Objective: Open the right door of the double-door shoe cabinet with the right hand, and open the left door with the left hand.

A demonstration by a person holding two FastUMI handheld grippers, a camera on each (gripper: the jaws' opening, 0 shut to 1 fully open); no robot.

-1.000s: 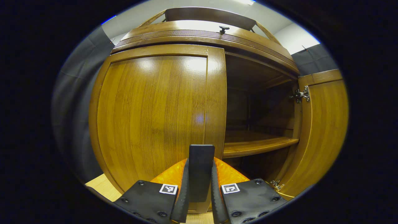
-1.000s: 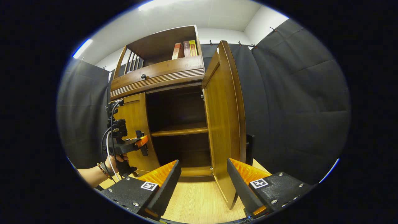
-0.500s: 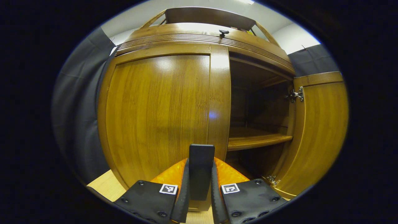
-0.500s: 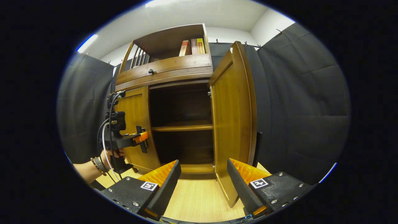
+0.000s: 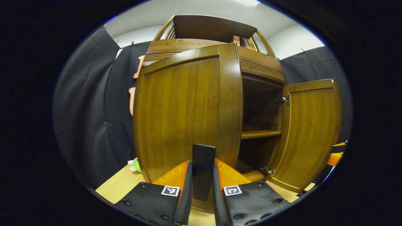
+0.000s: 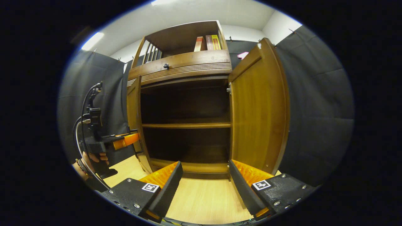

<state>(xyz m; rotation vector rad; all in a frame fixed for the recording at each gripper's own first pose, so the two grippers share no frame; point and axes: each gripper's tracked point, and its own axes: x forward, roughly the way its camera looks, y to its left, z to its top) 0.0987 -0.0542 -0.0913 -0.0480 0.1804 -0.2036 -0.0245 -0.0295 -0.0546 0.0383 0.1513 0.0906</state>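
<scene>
The wooden shoe cabinet (image 6: 185,70) has both doors swung out. In the left gripper view, the left door (image 5: 182,110) stands partly open and my left gripper (image 5: 203,175) is shut on its black handle (image 5: 204,153). The right door (image 5: 309,131) hangs wide open beside it. In the right gripper view, the left door (image 6: 136,122) is seen nearly edge-on, with the left gripper (image 6: 133,138) and the hand (image 6: 94,157) holding it at that edge. The right door (image 6: 257,110) is open. My right gripper (image 6: 205,164) is open, apart from the door, with nothing between its fingers.
Inside the cabinet a bare shelf (image 6: 185,125) crosses the dark interior. A drawer with a black knob (image 6: 165,66) sits above the doors, and books (image 6: 207,43) stand on the top shelf. A green toy (image 5: 135,165) lies on the wooden floor (image 6: 204,201) left of the cabinet.
The left door has swung outward from nearly closed, pulled by the left gripper on its handle. The right gripper has drawn back from the open right door and turned toward the cabinet's inside.
</scene>
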